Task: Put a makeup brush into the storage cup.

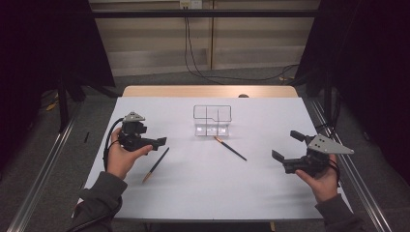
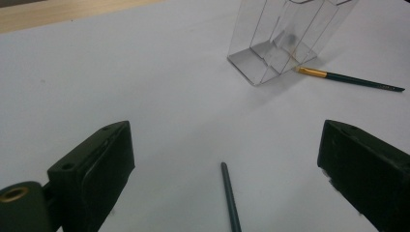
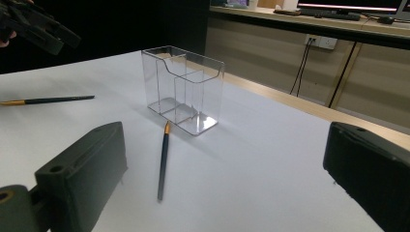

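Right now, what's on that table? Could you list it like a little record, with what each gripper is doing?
surface: white table
container: clear organiser, upright, divided into compartments, nothing in it
pencil one: left pencil, flat on the table, just ahead of the left gripper
pencil two: right pencil, flat, its gold end close to the organiser's base
left gripper: held in a hand, jaws open, holding nothing
right gripper: held in a hand, jaws open, holding nothing
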A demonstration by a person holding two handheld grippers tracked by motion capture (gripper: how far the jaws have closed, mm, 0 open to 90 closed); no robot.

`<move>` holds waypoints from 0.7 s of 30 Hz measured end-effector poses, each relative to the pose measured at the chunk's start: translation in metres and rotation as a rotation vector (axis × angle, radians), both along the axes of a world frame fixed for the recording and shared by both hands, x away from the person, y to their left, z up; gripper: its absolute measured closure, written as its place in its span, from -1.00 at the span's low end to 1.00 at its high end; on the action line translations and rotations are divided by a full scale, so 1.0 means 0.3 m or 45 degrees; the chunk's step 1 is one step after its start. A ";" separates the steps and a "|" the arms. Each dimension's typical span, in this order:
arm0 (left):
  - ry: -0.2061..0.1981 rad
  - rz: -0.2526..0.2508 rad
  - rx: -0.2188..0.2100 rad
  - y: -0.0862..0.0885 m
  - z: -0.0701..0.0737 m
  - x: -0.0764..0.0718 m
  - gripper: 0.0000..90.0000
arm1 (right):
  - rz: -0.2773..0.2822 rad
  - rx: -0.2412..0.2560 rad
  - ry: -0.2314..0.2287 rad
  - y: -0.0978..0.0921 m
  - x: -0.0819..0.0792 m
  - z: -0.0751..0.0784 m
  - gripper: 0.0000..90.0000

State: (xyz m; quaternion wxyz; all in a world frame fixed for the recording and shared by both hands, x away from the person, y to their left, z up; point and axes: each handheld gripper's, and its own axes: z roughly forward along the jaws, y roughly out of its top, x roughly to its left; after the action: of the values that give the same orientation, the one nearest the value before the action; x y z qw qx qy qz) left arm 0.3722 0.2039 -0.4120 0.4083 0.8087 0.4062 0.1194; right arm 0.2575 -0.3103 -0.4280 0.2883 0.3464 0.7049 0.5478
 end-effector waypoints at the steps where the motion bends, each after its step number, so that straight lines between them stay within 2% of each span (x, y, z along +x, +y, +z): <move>1: 0.003 -0.005 0.011 0.000 -0.002 0.002 -0.87 | 0.003 0.001 -0.001 -0.001 0.001 0.000 -0.98; 4: 0.028 -0.009 0.046 0.002 -0.001 0.002 -0.87 | 0.009 0.002 -0.006 -0.003 0.002 -0.001 -0.98; 14: 0.080 -0.041 0.088 -0.006 -0.011 0.000 -0.87 | 0.006 -0.007 -0.006 -0.003 0.000 -0.002 -0.98; 18: 0.114 -0.059 0.141 -0.004 -0.014 -0.001 -0.87 | 0.008 -0.004 -0.004 -0.004 0.001 -0.003 -0.98; 21: 0.141 -0.078 0.157 -0.004 -0.016 -0.001 -0.86 | 0.010 -0.007 0.003 -0.004 0.000 -0.005 -0.98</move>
State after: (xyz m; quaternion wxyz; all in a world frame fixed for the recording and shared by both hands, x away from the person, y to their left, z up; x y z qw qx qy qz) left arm 0.3719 0.2027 -0.4168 0.3383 0.8497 0.3950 0.0867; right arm 0.2576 -0.3114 -0.4295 0.2863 0.3435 0.7080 0.5465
